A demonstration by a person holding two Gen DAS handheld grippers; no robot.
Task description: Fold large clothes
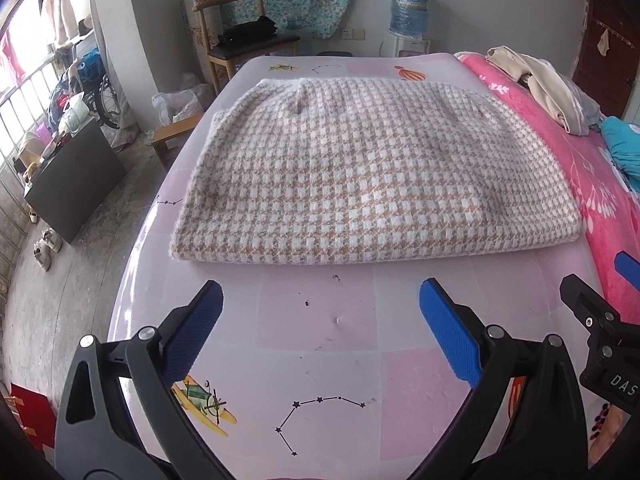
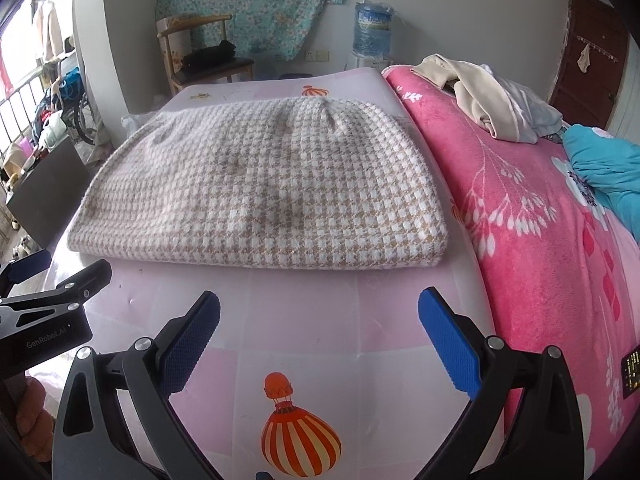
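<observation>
A beige-and-white houndstooth garment (image 1: pixel 360 176) lies folded into a thick rectangle on the pink patterned mat (image 1: pixel 320 320). The right wrist view shows the same garment (image 2: pixel 256 192), its folded front edge facing me. My left gripper (image 1: pixel 320 300) hovers open over the bare mat, a short way in front of that edge, with nothing between its blue pads. My right gripper (image 2: pixel 319 308) is also open and empty, in front of the garment's right half. Each gripper shows at the edge of the other's view.
A pink floral blanket (image 2: pixel 540 220) runs along the right, with a heap of cream clothes (image 2: pixel 472 92) and a teal cloth (image 2: pixel 608 168) on it. To the left the mat ends at a drop to the floor, where a dark cabinet (image 1: pixel 76 180) and shoes stand. A wooden chair (image 1: pixel 244 40) and a water dispenser (image 1: pixel 408 12) stand behind.
</observation>
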